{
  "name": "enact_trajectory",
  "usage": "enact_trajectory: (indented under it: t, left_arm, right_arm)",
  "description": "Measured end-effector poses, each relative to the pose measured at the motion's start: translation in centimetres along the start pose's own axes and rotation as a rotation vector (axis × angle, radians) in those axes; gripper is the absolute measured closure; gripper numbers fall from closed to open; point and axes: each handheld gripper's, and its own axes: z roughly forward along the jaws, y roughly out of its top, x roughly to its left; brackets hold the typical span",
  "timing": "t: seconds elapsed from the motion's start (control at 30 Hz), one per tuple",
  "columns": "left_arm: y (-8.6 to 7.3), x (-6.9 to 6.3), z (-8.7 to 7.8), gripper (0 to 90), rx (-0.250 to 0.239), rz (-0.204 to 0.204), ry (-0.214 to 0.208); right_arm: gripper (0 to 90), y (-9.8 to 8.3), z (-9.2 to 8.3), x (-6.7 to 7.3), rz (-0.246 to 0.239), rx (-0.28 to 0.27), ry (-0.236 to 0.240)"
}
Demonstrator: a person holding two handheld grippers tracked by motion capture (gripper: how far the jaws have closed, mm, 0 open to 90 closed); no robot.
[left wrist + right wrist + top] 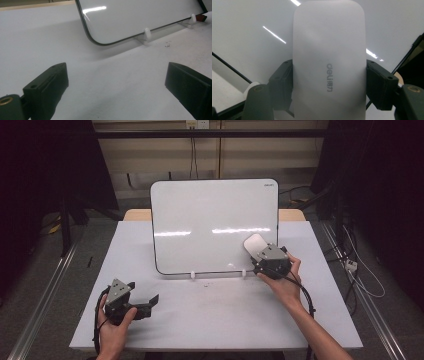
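Observation:
A white whiteboard (210, 220) stands tilted on small white feet at the middle of the table; its lower corner (105, 27) shows in the left gripper view. My right gripper (260, 254) is shut on a white eraser (254, 243), held against the board's lower right area. In the right gripper view the eraser (328, 62) sits clamped between both jaws, with the board (249, 30) right behind it. My left gripper (150, 302) rests open near the table's front left, nothing between its fingers (47, 85).
The white table (210, 315) has free room in front of the board. A small white foot (146, 33) props the board's bottom edge, with dark specks (167, 45) on the table beside it. Cables and dark stands surround the table.

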Motion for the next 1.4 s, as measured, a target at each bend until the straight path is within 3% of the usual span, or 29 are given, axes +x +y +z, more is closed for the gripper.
enact_trajectory:
  t: [0.07,0.3,0.9,1.4]
  left_arm:
    - [0.0,0.0,-0.1,4.7,-0.003,0.000,-0.003]
    - [-0.2,0.2,-0.3,4.8,-0.004,0.000,0.001]
    - [0.1,0.2,0.3,4.8,-0.006,0.005,-0.020]
    - [0.3,0.2,0.3,4.7,-0.016,0.006,-0.028]
  right_arm:
    - [29.0,0.0,0.0,-0.3,0.026,-0.002,0.021]
    - [27.9,0.0,0.0,-0.5,0.048,-0.006,0.035]
    - [8.6,0.1,-0.5,-1.2,0.150,-0.008,0.095]
    - [5.3,0.0,-1.9,-1.9,0.235,-0.018,0.130]
